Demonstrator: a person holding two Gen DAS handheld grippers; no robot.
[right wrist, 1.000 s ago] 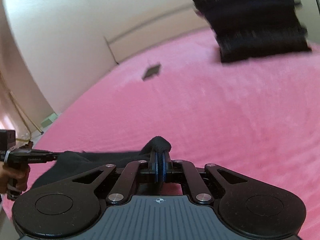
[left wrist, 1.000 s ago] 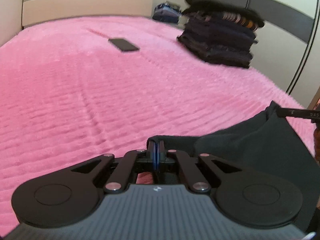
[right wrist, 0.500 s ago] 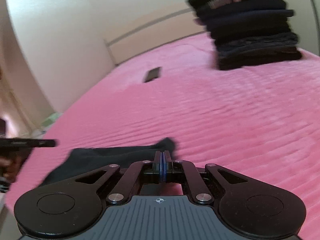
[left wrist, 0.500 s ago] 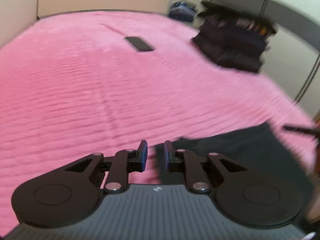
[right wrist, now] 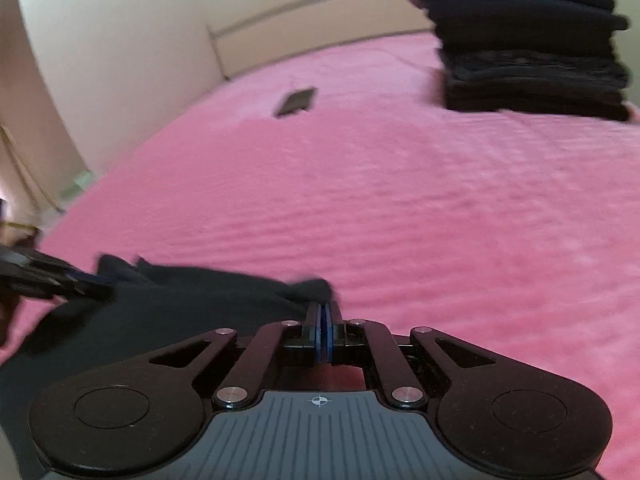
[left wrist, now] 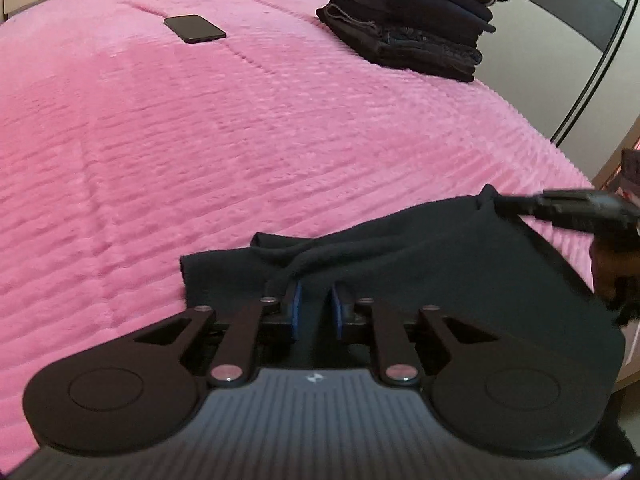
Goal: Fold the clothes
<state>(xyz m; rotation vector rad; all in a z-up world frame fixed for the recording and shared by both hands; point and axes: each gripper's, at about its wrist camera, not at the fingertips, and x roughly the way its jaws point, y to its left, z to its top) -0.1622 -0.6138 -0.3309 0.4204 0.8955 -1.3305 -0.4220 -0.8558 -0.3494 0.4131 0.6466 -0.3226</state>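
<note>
Left gripper: its blue-padded fingers stand apart, with a fold of the black garment lying in the gap; nothing is clamped.
Right gripper: its blue pads are pressed together on a bunched corner of the same garment, which pokes up just past the fingertips.
Black garment: a dark, soft cloth lying at the near edge of the bed, spread between the two grippers; in the left wrist view one flat corner points left and a rolled ridge runs across it toward the right gripper, whose fingers pinch a raised peak of cloth at the far right.
Bedspread: pink, ribbed plush, covering the whole bed under the garment.
Phone: a dark slab lying flat on the bedspread, well apart from the garment, toward the headboard.
Stack of folded clothes: dark pieces piled with a striped one on top, at the far right side of the bed.
</note>
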